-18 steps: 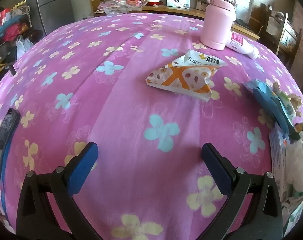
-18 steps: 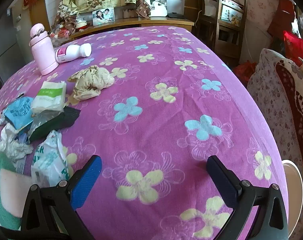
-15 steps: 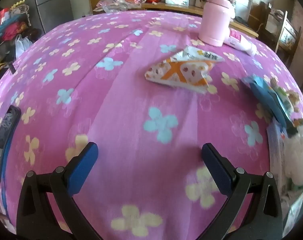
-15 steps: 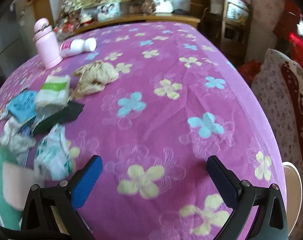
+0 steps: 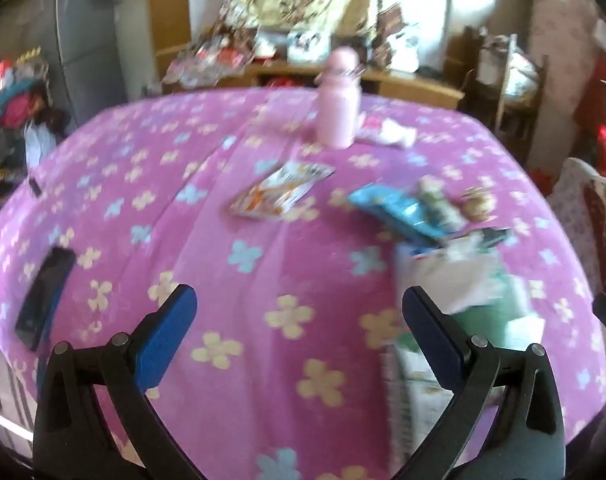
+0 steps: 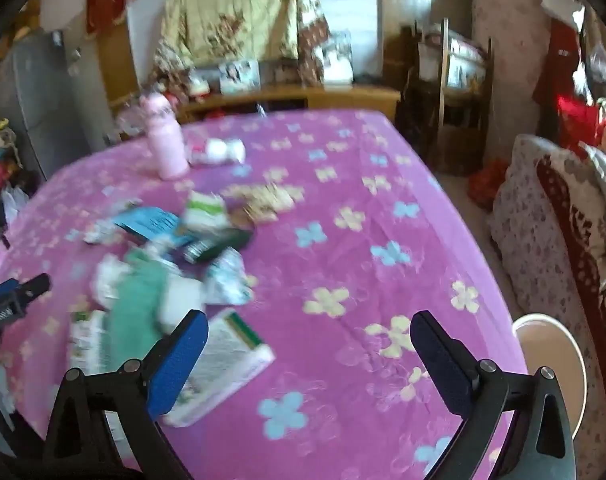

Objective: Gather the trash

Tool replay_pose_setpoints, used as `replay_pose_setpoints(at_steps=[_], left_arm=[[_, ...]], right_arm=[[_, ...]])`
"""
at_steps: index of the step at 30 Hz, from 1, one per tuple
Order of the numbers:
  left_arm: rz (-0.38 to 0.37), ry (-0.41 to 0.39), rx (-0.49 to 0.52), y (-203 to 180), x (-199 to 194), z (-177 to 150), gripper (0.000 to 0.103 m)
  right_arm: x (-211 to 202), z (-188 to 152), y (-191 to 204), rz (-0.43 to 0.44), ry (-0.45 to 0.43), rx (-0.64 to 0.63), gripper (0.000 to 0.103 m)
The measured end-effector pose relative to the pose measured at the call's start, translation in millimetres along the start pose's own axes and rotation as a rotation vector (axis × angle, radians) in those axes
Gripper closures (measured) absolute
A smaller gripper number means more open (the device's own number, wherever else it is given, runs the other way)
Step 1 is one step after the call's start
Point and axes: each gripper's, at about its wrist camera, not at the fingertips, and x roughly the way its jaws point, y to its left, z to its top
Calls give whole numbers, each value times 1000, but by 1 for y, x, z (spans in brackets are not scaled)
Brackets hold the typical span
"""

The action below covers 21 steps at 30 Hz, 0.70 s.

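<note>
A cluttered room held a table under a pink flowered cloth (image 5: 287, 248), both views blurred. The left gripper (image 5: 299, 320) hung tilted down over the cloth, its blue pads spread wide with nothing but bare cloth between them; just beside its right finger lay a heap of trash (image 5: 463, 280), white and green wrappers whose details the blur hid; beyond lay a blue packet (image 5: 395, 212) and an orange-and-white wrapper (image 5: 279, 194); farther back a pink bottle (image 5: 338, 114) stood upright with a white bottle (image 5: 387, 134) lying next to it; a dark phone (image 5: 43, 292) lay near the table's left edge. The right gripper (image 6: 309, 350) was likewise tilted down and spread wide, gripping nothing; a flat white-and-green packet (image 6: 227, 360) lay by its left finger, partly behind it; the same heap (image 6: 151, 300) sat beyond that; the pink bottle (image 6: 165, 144) stood at the far side.
</note>
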Motion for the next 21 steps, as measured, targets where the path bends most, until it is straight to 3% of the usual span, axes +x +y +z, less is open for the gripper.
replay_pose_setpoints(at_steps=[4, 11, 21], left_arm=[[-36, -77, 5, -18, -34, 1, 1], [-65, -184, 35, -40, -84, 3, 1], [-69, -226, 54, -49, -104, 3, 1]], right_arm=[[-42, 3, 15, -9, -100, -26, 2], [-85, 4, 21, -2, -190, -16, 2], [-106, 5, 19, 4, -234, -1, 2]])
